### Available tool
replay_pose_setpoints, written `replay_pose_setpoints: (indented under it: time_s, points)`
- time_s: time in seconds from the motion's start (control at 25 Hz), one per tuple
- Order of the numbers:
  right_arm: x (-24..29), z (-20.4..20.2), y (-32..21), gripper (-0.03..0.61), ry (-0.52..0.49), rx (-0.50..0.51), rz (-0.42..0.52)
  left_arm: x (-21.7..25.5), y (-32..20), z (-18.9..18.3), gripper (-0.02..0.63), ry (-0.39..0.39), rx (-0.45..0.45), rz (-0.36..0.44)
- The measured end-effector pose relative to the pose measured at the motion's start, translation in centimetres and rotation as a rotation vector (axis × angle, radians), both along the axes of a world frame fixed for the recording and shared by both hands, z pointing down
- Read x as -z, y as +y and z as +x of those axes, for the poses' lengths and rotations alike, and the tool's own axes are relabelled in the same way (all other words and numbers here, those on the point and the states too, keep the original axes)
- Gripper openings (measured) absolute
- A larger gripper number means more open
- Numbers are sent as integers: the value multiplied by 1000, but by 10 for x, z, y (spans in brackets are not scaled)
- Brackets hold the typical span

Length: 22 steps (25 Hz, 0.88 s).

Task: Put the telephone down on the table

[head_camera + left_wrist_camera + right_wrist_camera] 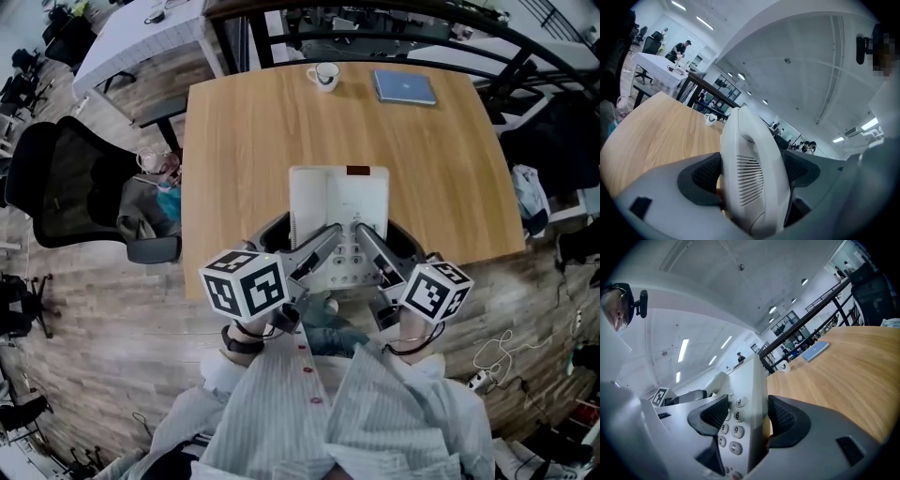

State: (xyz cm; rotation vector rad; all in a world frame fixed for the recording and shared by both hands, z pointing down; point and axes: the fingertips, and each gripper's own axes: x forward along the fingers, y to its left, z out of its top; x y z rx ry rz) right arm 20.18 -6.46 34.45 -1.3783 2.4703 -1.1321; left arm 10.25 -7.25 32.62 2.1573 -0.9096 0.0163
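Observation:
A white desk telephone [339, 225] with its handset on the left and a keypad on the right is held over the near edge of the wooden table [234, 141]. My left gripper [314, 246] is shut on the telephone's handset side [754, 173], one pad on each face. My right gripper [375, 248] is shut on the keypad side [740, 423], with number keys showing between the pads. Whether the telephone rests on the table or hangs just above it, I cannot tell.
A white cup [324, 76] and a blue notebook [404, 87] lie at the table's far edge. A black office chair [66, 187] stands left of the table, with a bag [159, 192] beside it. Another table [141, 28] stands at the far left.

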Motion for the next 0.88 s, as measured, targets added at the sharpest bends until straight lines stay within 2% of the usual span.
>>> replay_pose_setpoints:
  time_s: [0.44, 0.88]
  points:
    - [2, -15, -74, 270, 3, 28, -8, 2, -71, -15, 416, 1, 26, -7]
    - [-11, -37, -111, 270, 16, 48, -19, -14, -106, -37, 416, 9, 39, -24]
